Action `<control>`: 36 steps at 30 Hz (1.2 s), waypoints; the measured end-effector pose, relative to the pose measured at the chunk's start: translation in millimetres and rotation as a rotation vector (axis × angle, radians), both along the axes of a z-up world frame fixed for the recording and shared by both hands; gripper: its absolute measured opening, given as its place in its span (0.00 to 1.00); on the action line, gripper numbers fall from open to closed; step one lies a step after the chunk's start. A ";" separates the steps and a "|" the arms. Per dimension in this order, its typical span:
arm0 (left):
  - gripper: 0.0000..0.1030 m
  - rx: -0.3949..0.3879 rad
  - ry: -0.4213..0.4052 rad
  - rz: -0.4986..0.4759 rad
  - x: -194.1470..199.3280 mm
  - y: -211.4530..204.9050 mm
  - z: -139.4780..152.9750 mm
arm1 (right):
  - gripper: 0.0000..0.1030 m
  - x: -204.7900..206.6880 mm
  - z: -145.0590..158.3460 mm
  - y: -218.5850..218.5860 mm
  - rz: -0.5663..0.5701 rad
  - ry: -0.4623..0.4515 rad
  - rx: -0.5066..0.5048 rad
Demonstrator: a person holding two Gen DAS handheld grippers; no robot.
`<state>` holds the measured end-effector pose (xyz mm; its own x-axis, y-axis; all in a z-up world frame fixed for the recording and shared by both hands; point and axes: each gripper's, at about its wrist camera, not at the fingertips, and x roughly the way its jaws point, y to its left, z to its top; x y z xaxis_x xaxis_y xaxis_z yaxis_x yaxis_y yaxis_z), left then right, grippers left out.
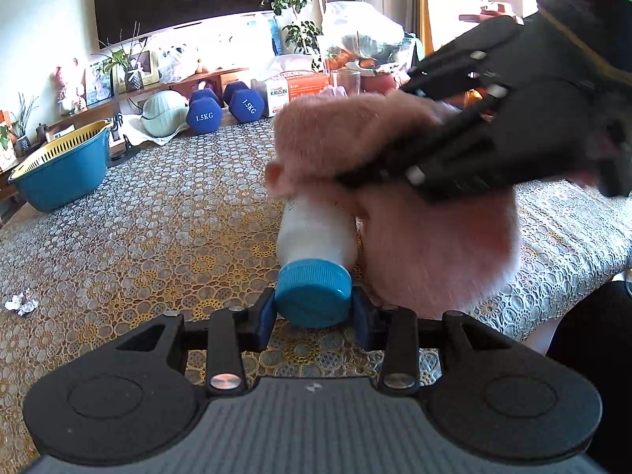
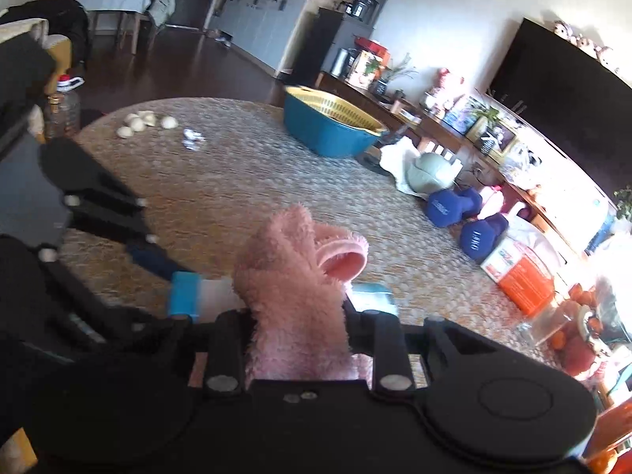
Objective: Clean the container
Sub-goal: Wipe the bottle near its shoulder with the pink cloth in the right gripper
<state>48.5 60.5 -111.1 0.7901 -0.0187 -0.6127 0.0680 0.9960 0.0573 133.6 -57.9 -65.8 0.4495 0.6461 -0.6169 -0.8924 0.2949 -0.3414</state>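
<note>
A white bottle [image 1: 316,233] with a blue cap [image 1: 314,292] points away from the left wrist camera, held above the table. My left gripper [image 1: 314,310] is shut on the cap, its blue pads on either side. A fluffy pink cloth [image 1: 395,181] drapes over the far end and right side of the bottle. My right gripper [image 1: 395,173] comes in from the upper right and is shut on that cloth. In the right wrist view the pink cloth [image 2: 292,288] fills the right gripper [image 2: 296,316], and the bottle [image 2: 215,292] with its blue cap [image 2: 185,291] lies across behind it.
A lace-covered round table [image 1: 138,237] lies below. On it are a blue basin with a yellow strainer [image 1: 63,170], two blue dumbbells [image 1: 225,108], an orange-and-white box [image 1: 296,89], a glass [image 1: 345,81], a crumpled paper scrap [image 1: 19,302] and pale dumplings [image 2: 146,122].
</note>
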 end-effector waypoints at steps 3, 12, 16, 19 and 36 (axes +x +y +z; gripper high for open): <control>0.38 -0.005 0.003 0.006 0.7 1.8 -0.4 | 0.26 24.6 2.1 3.5 -0.039 0.017 -0.006; 0.37 -0.005 0.015 0.041 2.2 8.1 -2.9 | 0.26 67.0 -2.6 19.1 -0.112 -0.019 -0.036; 0.37 -0.012 0.019 0.044 1.1 9.4 -2.4 | 0.25 74.6 -14.6 19.6 -0.161 -0.020 -0.074; 0.37 -0.010 0.018 0.045 0.1 9.3 -2.3 | 0.24 74.9 -19.8 14.3 -0.175 -0.017 -0.076; 0.37 -0.008 0.024 0.002 1.8 -7.7 -0.6 | 0.25 -12.5 31.6 -10.7 0.058 0.019 0.047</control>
<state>50.3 52.8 -111.6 0.7750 -0.0225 -0.6315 0.0676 0.9966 0.0475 121.1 -68.6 -34.2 0.3986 0.6990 -0.5937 -0.9148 0.2574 -0.3112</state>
